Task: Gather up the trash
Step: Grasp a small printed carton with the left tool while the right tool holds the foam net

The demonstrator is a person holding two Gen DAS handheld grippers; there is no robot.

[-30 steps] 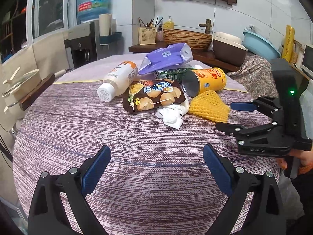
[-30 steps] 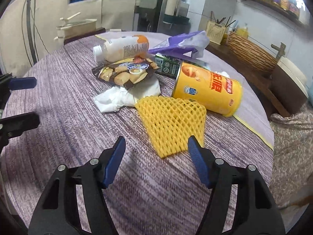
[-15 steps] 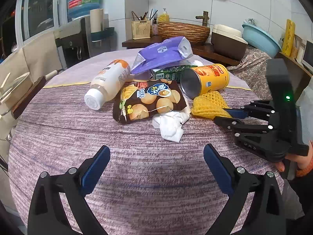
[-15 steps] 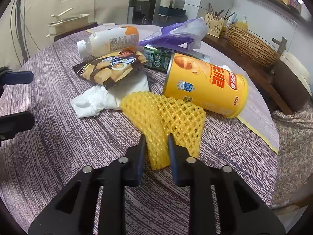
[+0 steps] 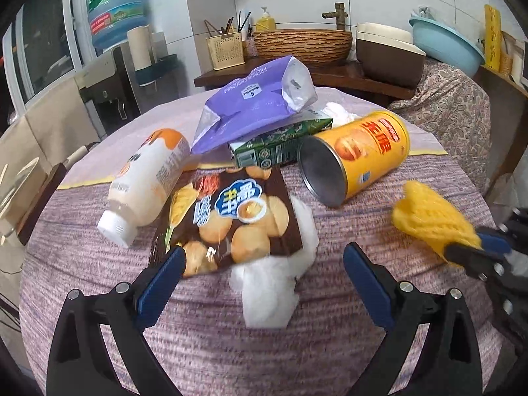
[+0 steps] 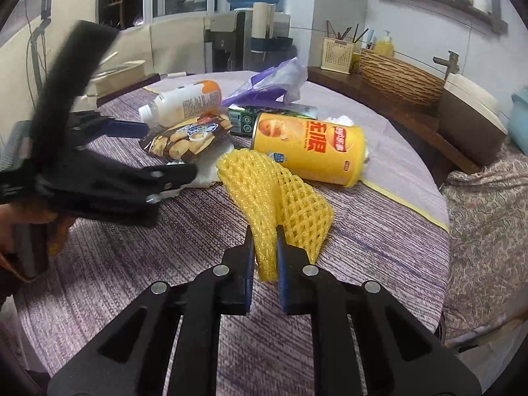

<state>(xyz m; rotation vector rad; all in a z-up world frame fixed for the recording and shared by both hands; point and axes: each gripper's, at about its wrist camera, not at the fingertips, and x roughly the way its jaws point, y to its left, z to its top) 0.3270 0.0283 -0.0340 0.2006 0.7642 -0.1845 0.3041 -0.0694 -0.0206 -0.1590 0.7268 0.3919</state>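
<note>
Right wrist view — right tool (image 6: 265, 250) pinching yellow foam net (image 6: 277, 194); left tool (image 5: 260, 274) spread wide.

On the table (image 5: 231, 346) the chip bag (image 5: 231, 217) lies in the middle, with the bottle (image 5: 145, 178) touching its left side and the can (image 5: 359, 155) on its side to the right. Behind the bag sits the carton (image 5: 280, 145), under the pouch (image 5: 250, 102). A tissue (image 5: 270, 287) lies before the bag, partly beneath it. The net (image 5: 432, 221) is right of the can, apart from it
</note>
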